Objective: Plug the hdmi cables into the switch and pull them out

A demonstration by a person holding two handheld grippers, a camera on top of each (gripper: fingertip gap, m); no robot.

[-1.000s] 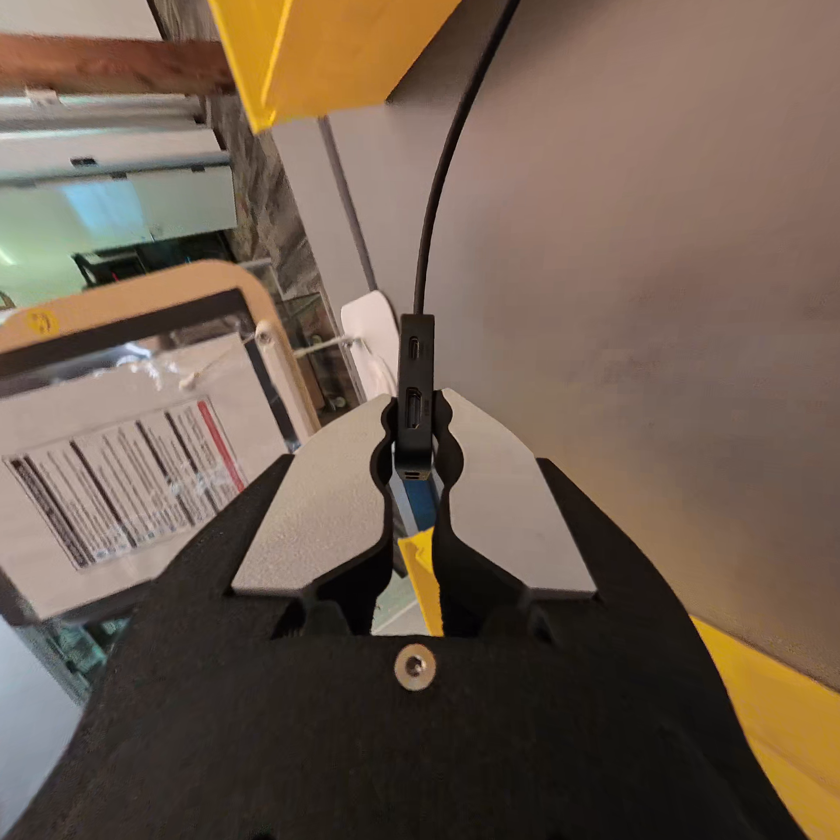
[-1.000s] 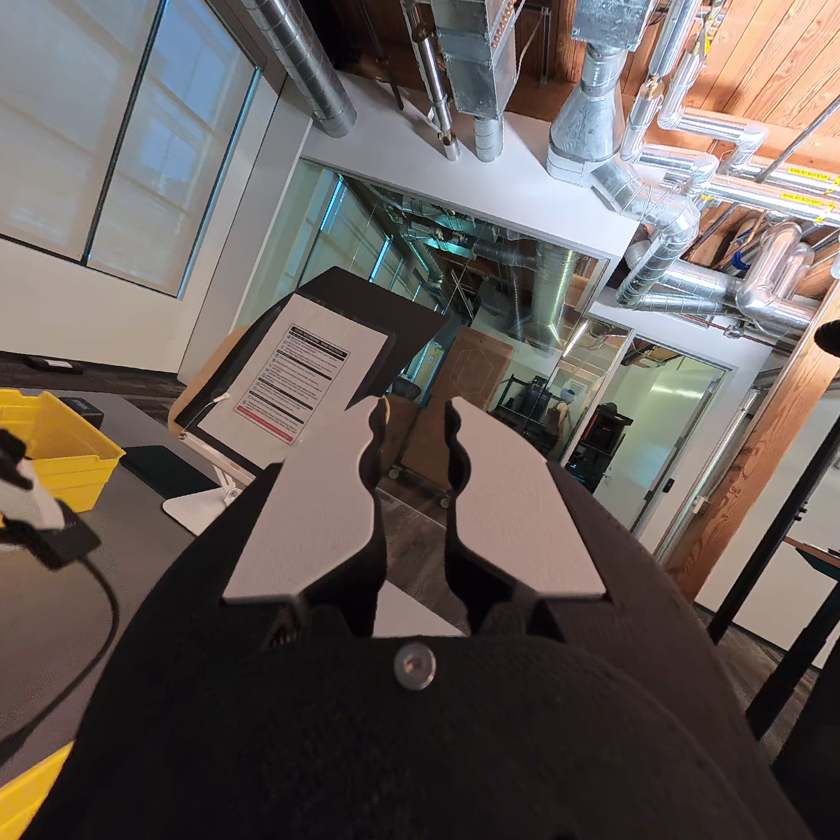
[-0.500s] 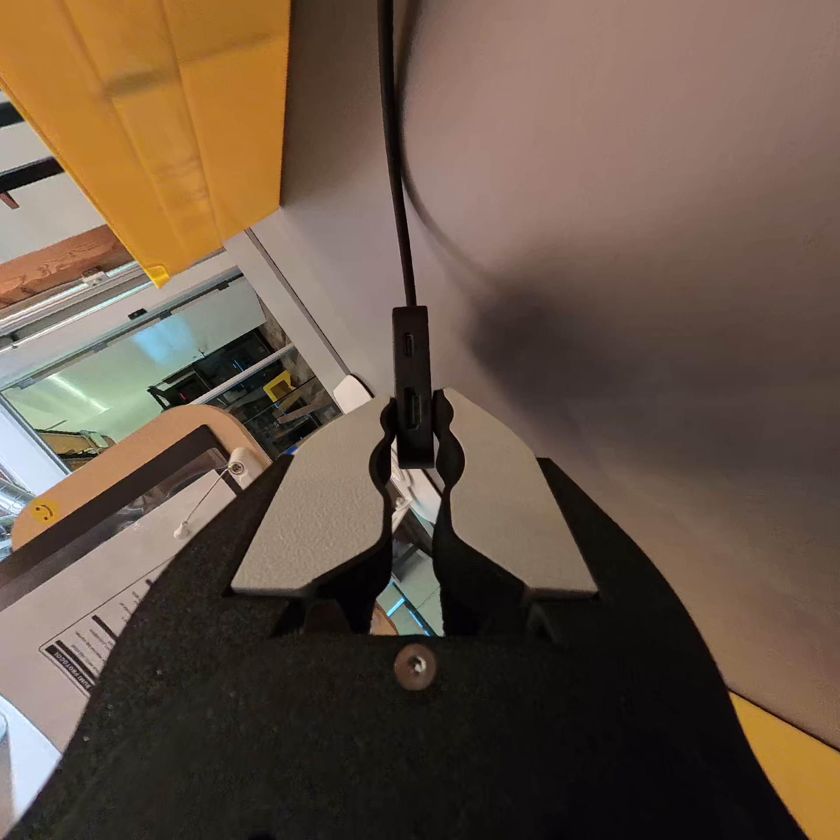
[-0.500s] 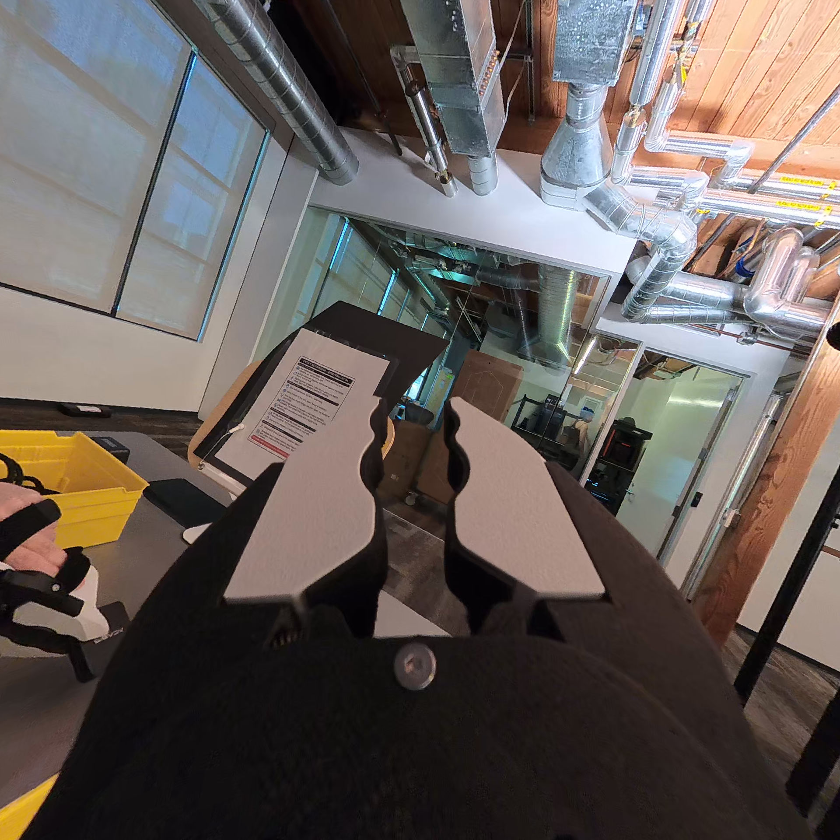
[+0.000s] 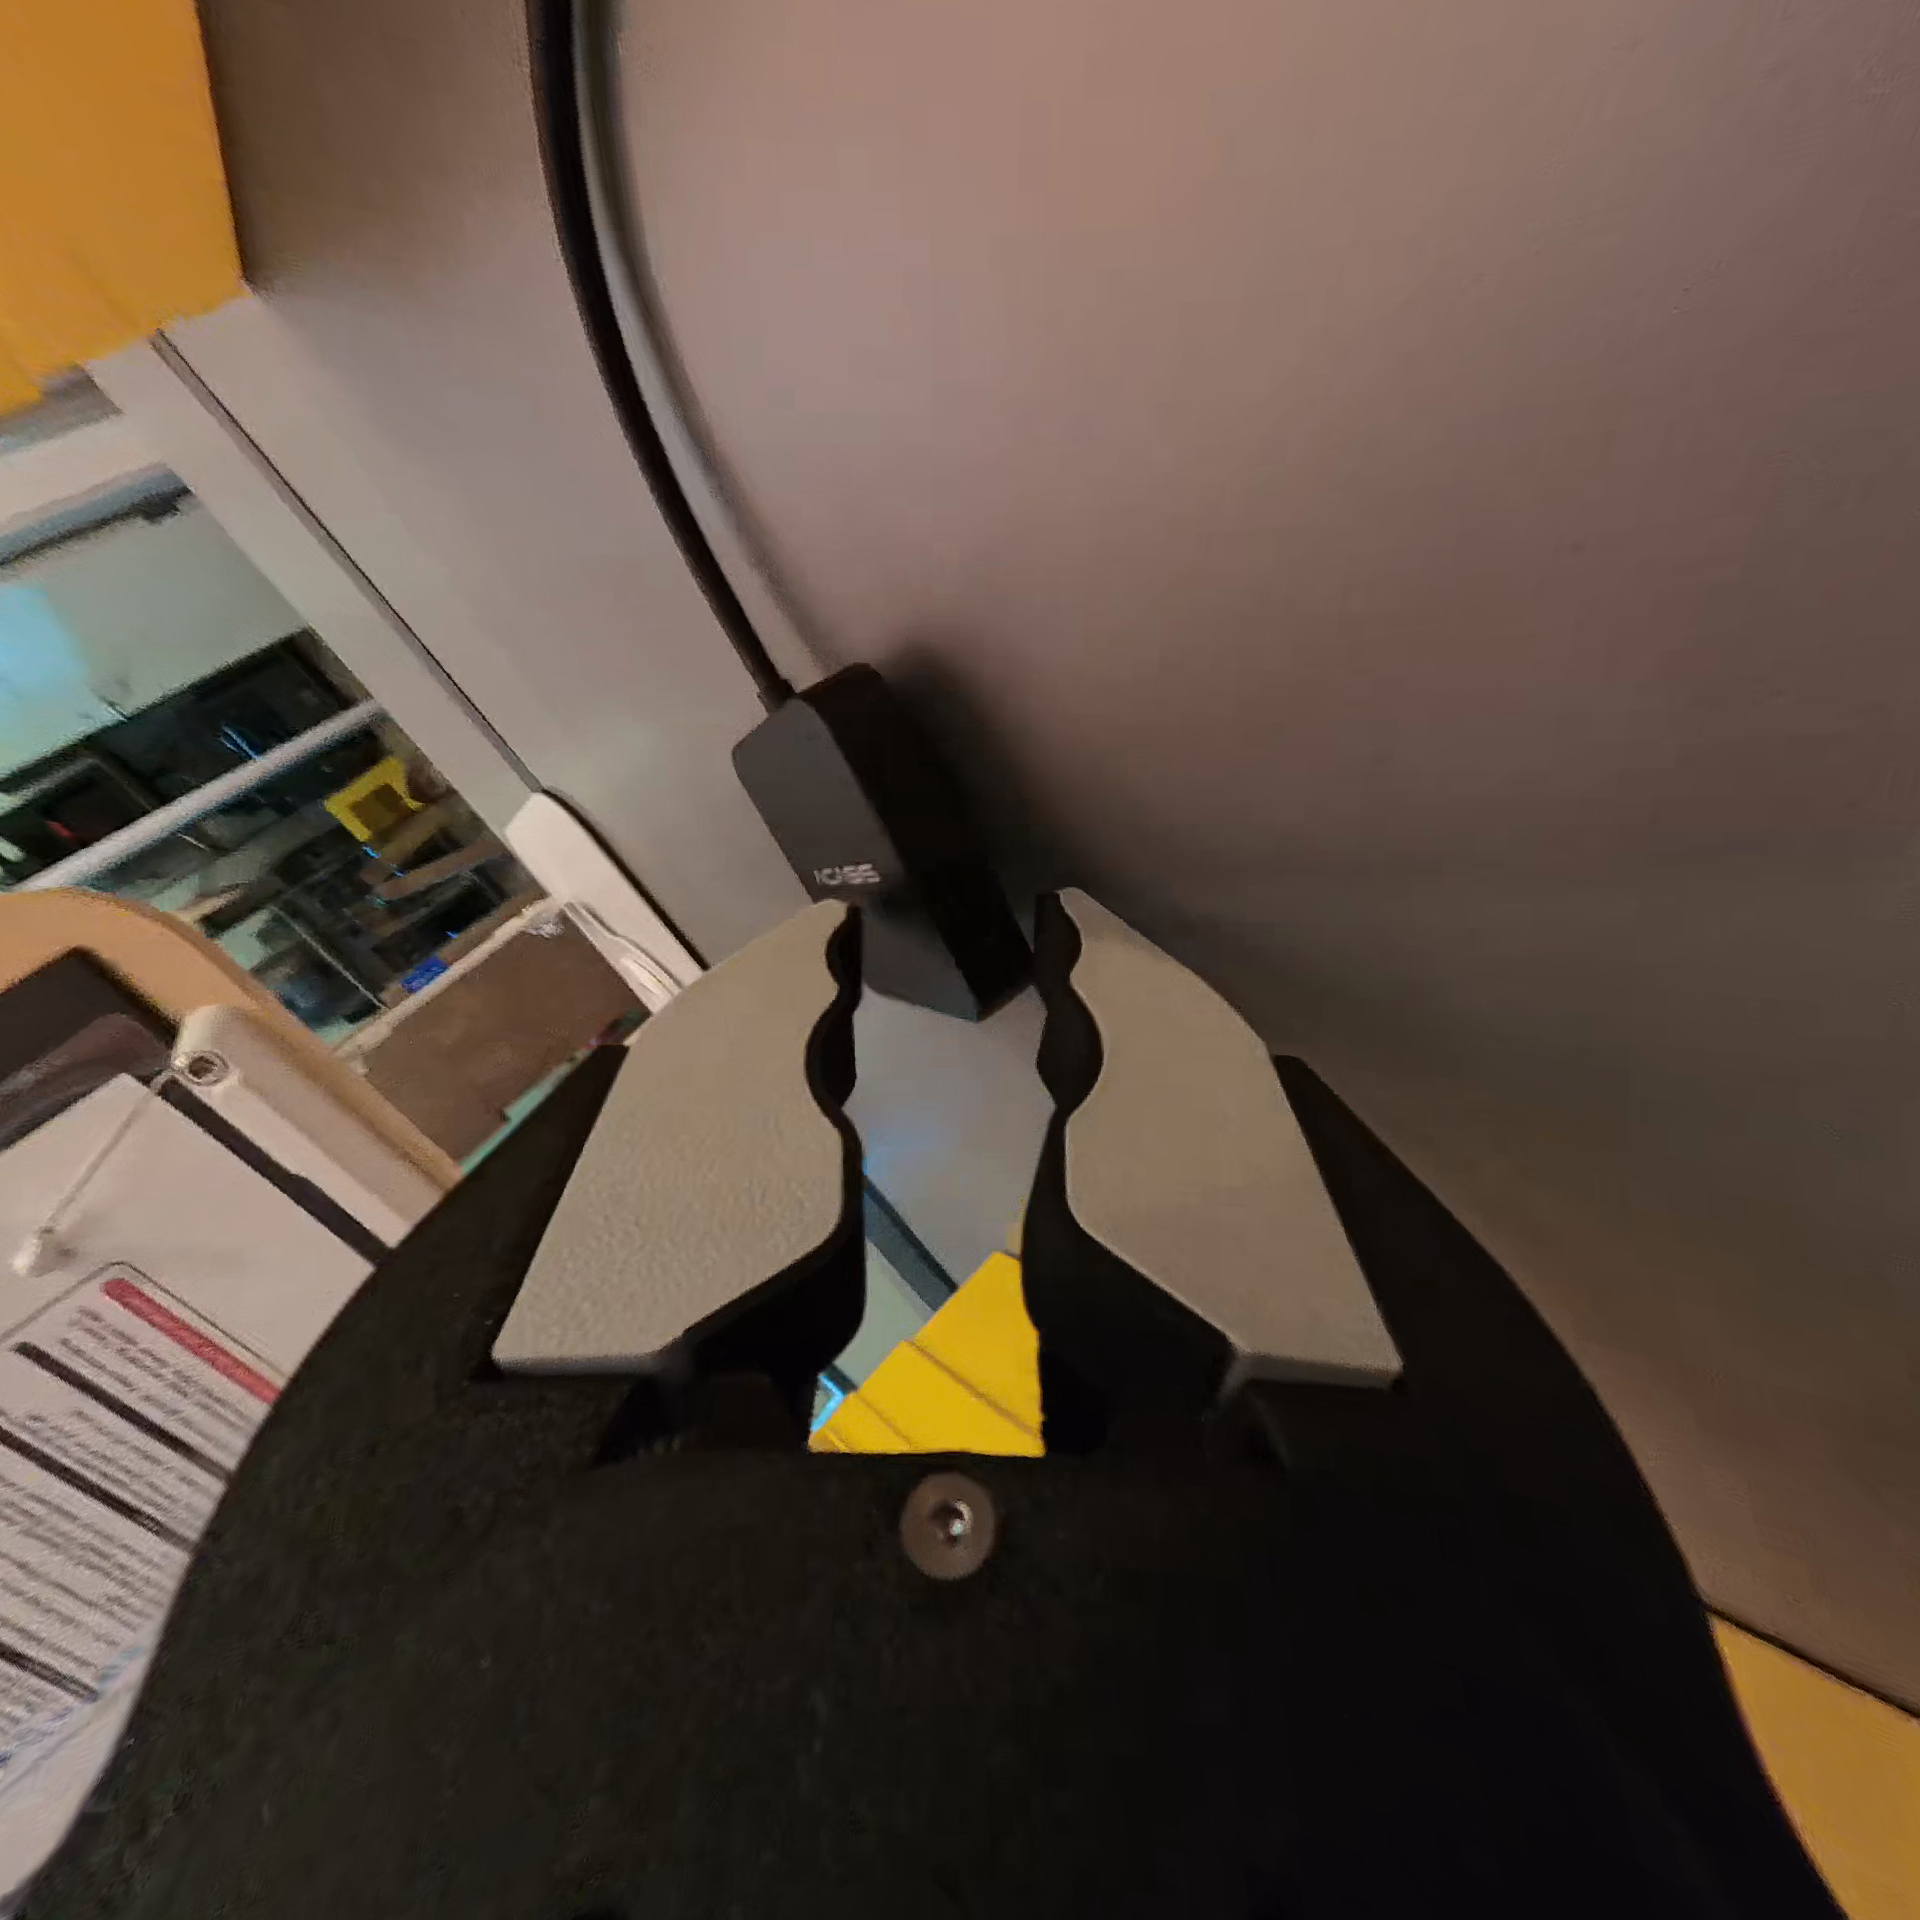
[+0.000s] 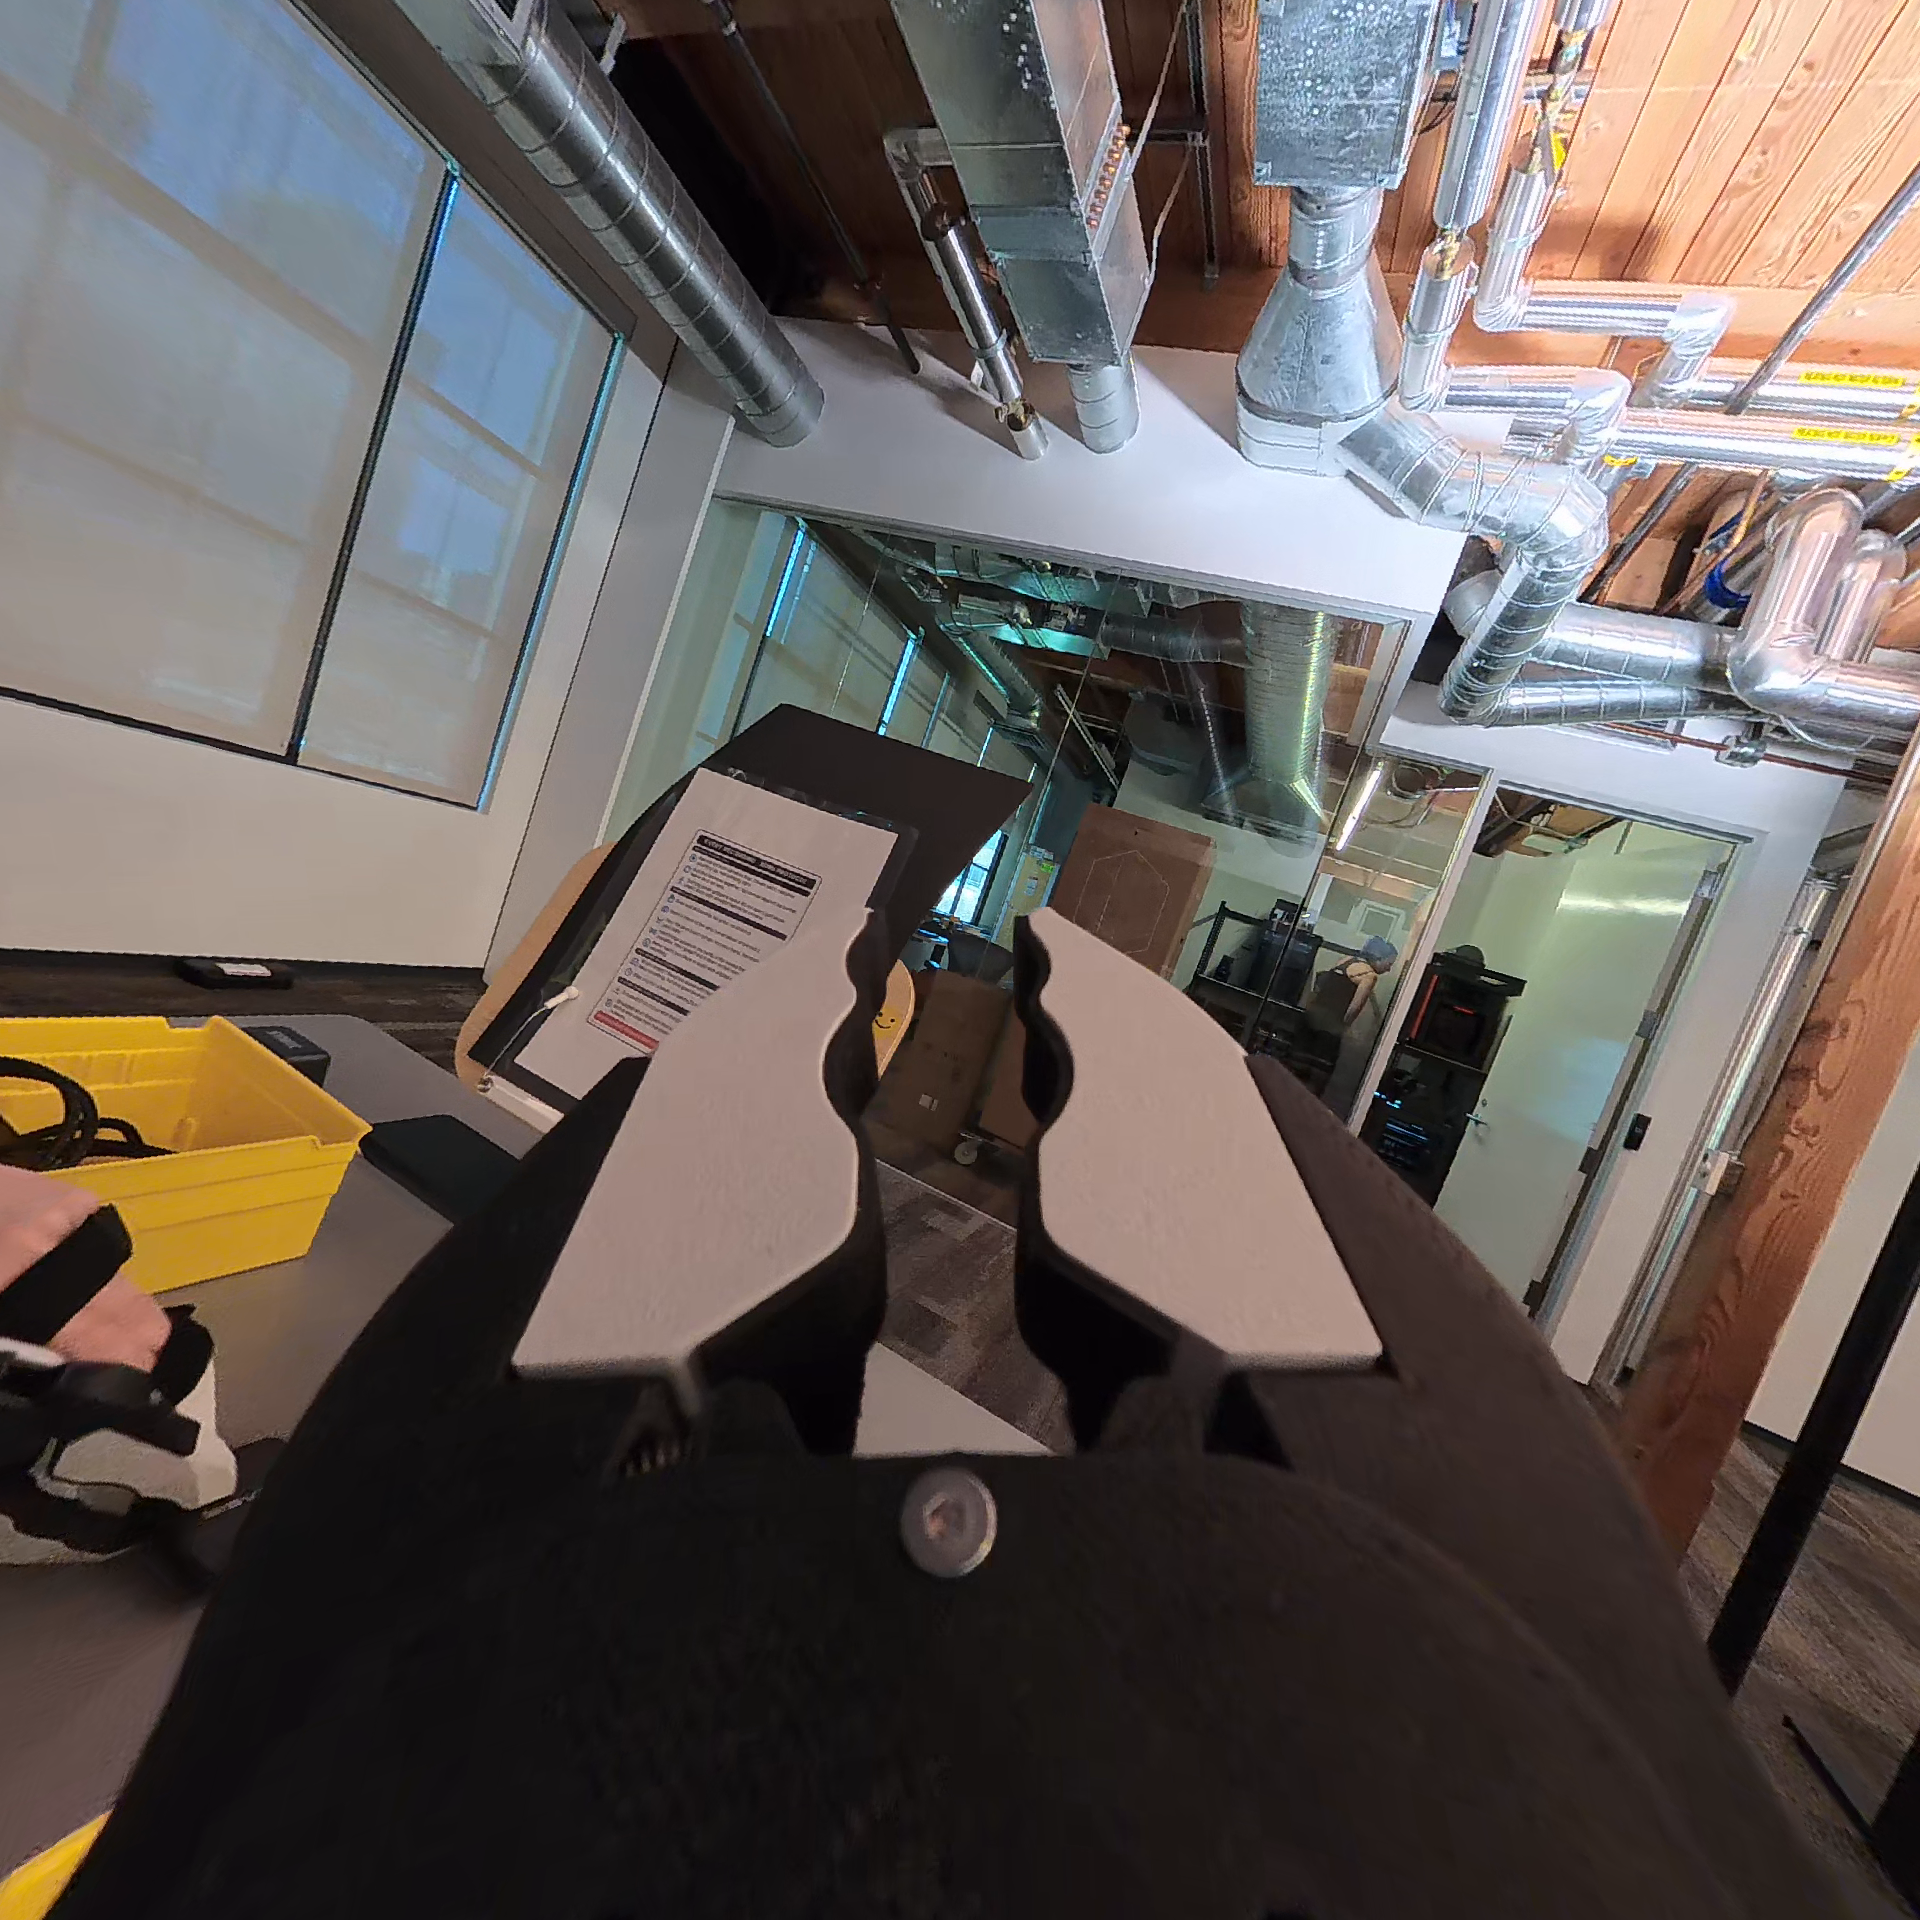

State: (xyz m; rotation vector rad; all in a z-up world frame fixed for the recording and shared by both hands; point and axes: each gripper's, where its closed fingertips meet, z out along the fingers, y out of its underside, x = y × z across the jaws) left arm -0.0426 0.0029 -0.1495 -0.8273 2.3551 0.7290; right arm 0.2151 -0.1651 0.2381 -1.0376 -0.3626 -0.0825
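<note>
In the left wrist view, the small black switch (image 5: 883,862) lies on the grey table (image 5: 1403,623), its black cable (image 5: 644,416) curving away toward the top. My left gripper (image 5: 948,914) is open, its tips on either side of the switch's near end, not gripping it. In the right wrist view, my right gripper (image 6: 940,935) is open and empty, raised and pointing out into the room. The other gripper with a person's hand (image 6: 73,1382) shows at the left edge, low over the table. No HDMI cable plug is in view near the switch.
A yellow bin (image 6: 197,1143) holding black cables sits on the table at left. A stand with a printed sheet (image 6: 727,935) stands at the table's far edge. Yellow bin parts show in the left wrist view (image 5: 94,177). A flat black object (image 6: 436,1148) lies near the stand. The gap from one gripper's tips to the other's is roughly 50 cm.
My left gripper has opened and let go of the switch, which now lies flat on the table. The right gripper stays open and has shifted only slightly.
</note>
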